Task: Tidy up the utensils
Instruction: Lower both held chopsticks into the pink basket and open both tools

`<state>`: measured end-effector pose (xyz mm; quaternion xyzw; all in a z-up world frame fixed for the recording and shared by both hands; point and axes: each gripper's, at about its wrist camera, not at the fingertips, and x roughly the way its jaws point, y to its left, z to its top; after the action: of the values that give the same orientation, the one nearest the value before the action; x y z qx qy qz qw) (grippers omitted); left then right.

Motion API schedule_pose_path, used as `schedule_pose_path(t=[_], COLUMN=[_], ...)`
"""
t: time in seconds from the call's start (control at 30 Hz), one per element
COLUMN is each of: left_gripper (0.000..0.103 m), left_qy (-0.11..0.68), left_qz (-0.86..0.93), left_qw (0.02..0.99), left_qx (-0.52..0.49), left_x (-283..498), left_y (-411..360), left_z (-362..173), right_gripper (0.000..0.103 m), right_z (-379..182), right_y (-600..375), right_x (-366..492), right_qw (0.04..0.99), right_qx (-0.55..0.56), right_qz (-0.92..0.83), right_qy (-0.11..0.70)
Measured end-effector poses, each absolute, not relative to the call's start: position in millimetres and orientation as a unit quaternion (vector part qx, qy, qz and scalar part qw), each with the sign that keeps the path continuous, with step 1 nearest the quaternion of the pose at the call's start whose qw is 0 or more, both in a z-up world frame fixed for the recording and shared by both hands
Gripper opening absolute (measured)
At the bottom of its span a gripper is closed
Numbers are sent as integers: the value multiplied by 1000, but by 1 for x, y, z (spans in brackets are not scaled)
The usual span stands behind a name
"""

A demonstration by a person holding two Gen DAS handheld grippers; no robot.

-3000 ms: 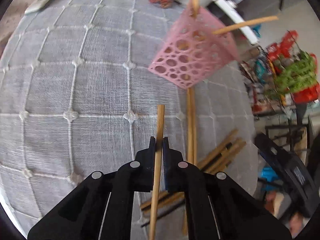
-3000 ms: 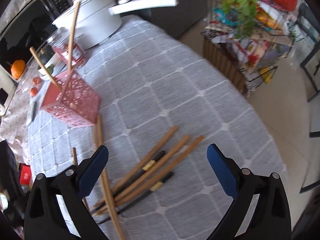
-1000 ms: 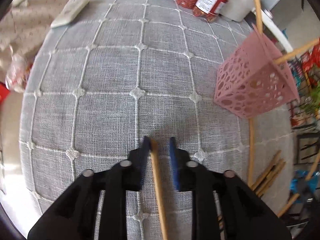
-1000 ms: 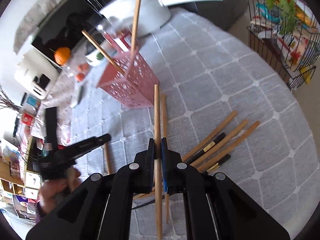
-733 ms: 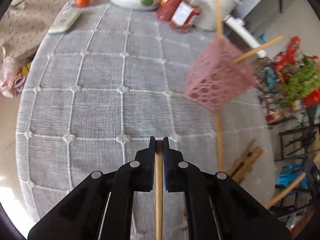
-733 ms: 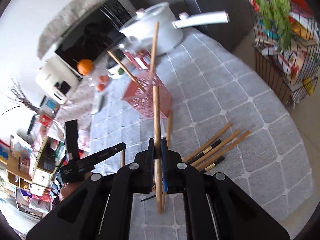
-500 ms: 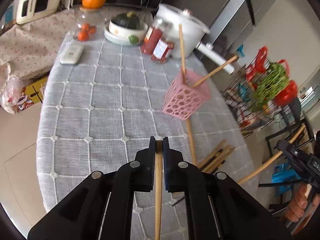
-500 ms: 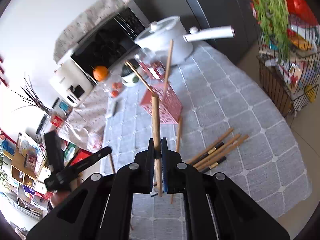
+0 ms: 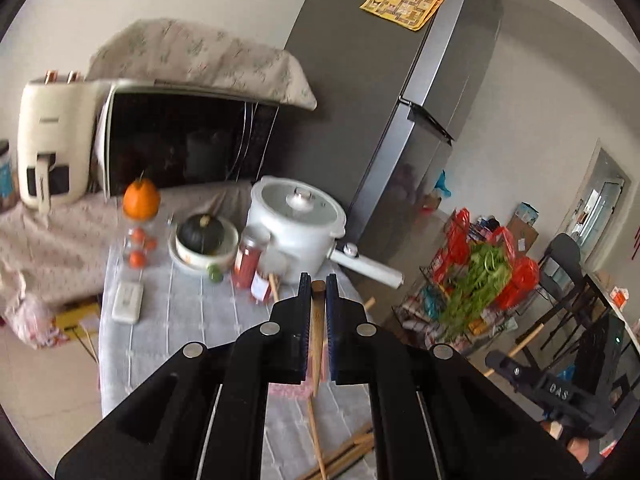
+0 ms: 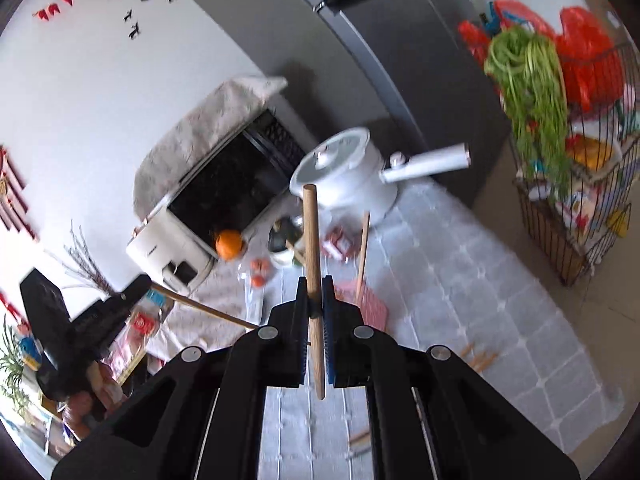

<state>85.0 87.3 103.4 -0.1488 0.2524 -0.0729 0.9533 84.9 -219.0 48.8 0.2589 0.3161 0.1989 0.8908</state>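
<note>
Two grippers up, each pinching one wooden chopstick. Big stuff first: grey fridge [image 9: 404, 92] at the far right, cloth-covered microwave [image 9: 180, 140] far left of it, cream appliance [image 9: 48, 140] further left again. Table with grey checked cloth [image 10: 472, 288] runs from near to far. White pot [image 9: 296, 220] with a long handle sits at the far end; bowl with a dark squash [image 9: 202, 236], red jars [image 9: 250, 258] and an orange [image 9: 141, 198] just left of it. Wire rack with greens [image 9: 476, 284] stands off the table's right side.

Pink perforated basket [image 10: 366, 304] sits mid-table, mostly hidden behind the right gripper [image 10: 316, 300]; one stick stands up in it [image 10: 363, 252], and probably a second, too blurred to confirm. Loose chopsticks [image 10: 478, 356] lie on the cloth at the near right.

Right gripper: jaws pressed together on a chopstick [image 10: 311, 240], held near upright, tip showing in front of the pot. Left gripper [image 9: 318, 296]: jaws clamped on a chopstick [image 9: 318, 320], end just flush with the fingertips, the rest hanging below towards the cloth. In the right view it shows at the left, its stick [image 10: 200, 306] pointing towards the right gripper.
</note>
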Motion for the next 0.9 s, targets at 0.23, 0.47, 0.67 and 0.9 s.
schedule_pose_path(t=[0.23, 0.47, 0.67, 0.9], left_gripper=[6, 12, 25, 28], left_qy=[262, 324, 283, 294], left_qz=[-60, -60, -41, -37], left_qw=[952, 933, 940, 930], left_qx=[-146, -146, -186, -219], left_x=[141, 178, 153, 141], left_y=[81, 84, 115, 141], left_z=[91, 41, 43, 27], right_gripper=[7, 7, 7, 7], right_z=[57, 46, 38, 25], right_y=[-212, -193, -170, -146], right_x=[124, 159, 182, 202], right_qw=[901, 901, 907, 910], right_qx=[244, 243, 222, 203], right_qz=[181, 168, 149, 135], right_qy=[311, 318, 324, 335])
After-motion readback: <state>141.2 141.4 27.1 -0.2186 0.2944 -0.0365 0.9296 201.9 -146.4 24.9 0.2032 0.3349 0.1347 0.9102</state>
